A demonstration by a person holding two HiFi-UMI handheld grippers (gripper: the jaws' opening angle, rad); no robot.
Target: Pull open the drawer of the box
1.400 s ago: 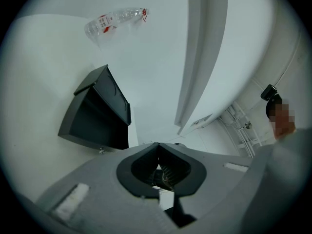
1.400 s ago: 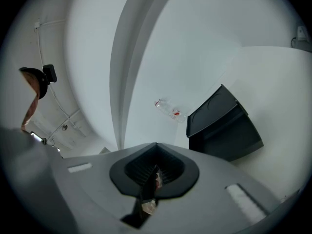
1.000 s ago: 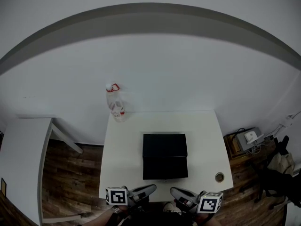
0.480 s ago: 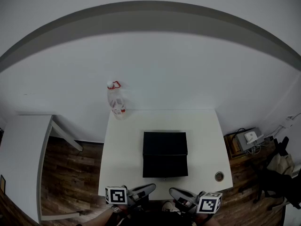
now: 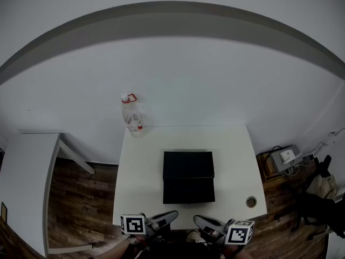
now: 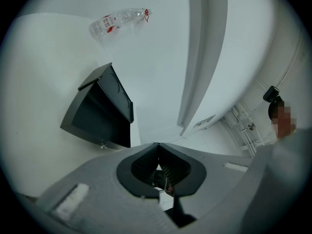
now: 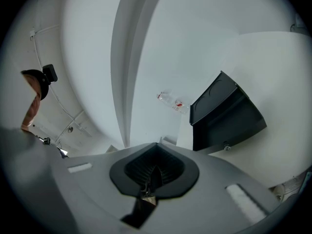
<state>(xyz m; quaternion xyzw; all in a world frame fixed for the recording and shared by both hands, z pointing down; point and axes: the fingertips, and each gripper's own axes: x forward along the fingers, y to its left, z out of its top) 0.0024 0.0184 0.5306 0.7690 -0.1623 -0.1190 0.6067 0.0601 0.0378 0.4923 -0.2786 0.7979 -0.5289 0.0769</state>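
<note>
Box [image 5: 188, 169] sits on the white counter [image 5: 140, 177], straight ahead of both claws and well apart from them. Nearest, the left claw [image 5: 176, 214] and the right claw [image 5: 196, 218] hover side by side at the counter's near edge, tips angled toward each other. Each carries its marker cube [image 5: 133, 224] on the outer side. In the left gripper view the left claw [image 6: 157, 145] is narrow, jaws pressed together with nothing between them. The right gripper view shows the same for the right claw [image 7: 157, 144]: closed and empty.

Beyond the tips, the black box turns its drawer front [image 5: 188, 191] toward the claws. A small knob [image 6: 103, 146] sits low on that front, and the drawer looks pushed in. Out past the right claw, near the counter's front right corner, lies a small round fitting [image 5: 251, 202]. Farther on, beyond the box and off toward the left claw's side, a clear plastic bottle [image 5: 132, 117] with a red cap ring stands at the far left corner, against the white wall [image 5: 215, 80].
</note>
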